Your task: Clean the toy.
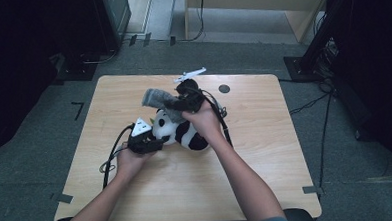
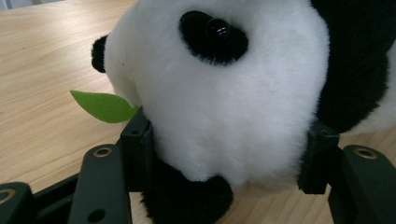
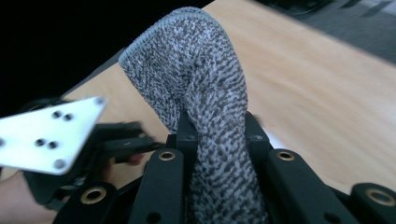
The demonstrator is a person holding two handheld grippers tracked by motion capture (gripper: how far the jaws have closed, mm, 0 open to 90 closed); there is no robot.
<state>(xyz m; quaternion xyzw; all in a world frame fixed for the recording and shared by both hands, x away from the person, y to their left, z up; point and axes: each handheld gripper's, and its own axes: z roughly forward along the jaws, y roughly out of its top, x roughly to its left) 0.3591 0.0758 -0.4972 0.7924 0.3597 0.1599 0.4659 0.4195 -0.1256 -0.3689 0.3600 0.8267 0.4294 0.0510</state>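
Left gripper [image 1: 153, 141] clamps the plush panda [image 2: 224, 93] steady on the counter [image 1: 256, 153]; right gripper [image 3: 217, 133] pinches a grey sock [image 3: 205, 84], lifted to dress it.

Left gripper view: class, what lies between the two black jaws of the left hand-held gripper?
The white-and-black plush panda toy: its furry white head sits between the jaws of the left hand-held gripper, which press its sides. A green felt leaf pokes out beside the left jaw.
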